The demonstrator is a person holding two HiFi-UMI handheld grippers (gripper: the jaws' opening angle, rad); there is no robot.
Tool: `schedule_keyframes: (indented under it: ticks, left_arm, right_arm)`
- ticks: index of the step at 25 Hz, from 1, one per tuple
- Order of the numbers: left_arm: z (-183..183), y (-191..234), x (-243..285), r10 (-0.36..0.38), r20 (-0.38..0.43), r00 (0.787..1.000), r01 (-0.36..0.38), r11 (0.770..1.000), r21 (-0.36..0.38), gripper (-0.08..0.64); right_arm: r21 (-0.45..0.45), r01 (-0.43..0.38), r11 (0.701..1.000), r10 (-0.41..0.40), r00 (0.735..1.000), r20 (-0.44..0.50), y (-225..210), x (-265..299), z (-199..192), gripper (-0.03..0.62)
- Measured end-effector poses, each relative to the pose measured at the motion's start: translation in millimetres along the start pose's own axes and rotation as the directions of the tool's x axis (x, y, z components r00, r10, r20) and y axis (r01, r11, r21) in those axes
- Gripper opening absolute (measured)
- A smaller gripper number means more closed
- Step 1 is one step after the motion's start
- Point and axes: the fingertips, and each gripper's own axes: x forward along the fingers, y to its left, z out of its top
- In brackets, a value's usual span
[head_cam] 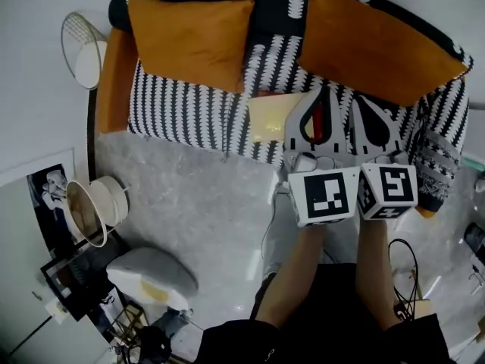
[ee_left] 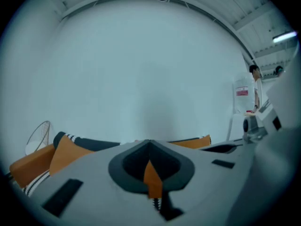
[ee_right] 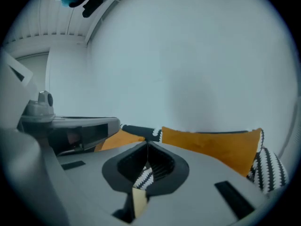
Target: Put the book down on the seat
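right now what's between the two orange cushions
Only the sofa's black-and-white patterned cover, showing between the left cushion and the right cushion in the head view. The book lies lower down, on the seat.

The left tongs point(head_cam: 326, 91) and the right tongs point(head_cam: 356, 97) are held side by side, just beside each other, both pointing toward the far side of the scene and tipped a little downward. Each pair of jaws is pressed together with nothing between them. At their near ends the left marker cube point(head_cam: 324, 196) and the right marker cube point(head_cam: 388, 190) almost touch. The left forearm point(head_cam: 292, 279) and the right forearm point(head_cam: 375, 271) reach out from the near edge, bare and roughly parallel.
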Motion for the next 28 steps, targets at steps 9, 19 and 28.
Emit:
schedule_keyframes:
  ticks: [9,19,28]
  left_arm:
    - [147.2,-2.2,-42.6,0.018,0.223,0.975,-0.032,0.998,0.057,0.012]
    - [268.7,34.8,-99.9,0.114,0.447,0.887,-0.162,0.984,0.072,0.012]
    - [273.9,47.1,-119.8,0.101,0.482,0.87,-0.166,0.982,0.093,0.012]
  right_arm:
    - [-0.074,-0.069,0.995,0.087,0.96,0.265,19.5,-47.1,152.2,0.014]
    - [-0.248,-0.15,0.957,0.26,0.824,0.504,84.3,-90.0,285.1,0.014]
    - [-0.367,-0.15,0.918,0.33,0.803,0.497,117.6,-104.4,296.7,0.014]
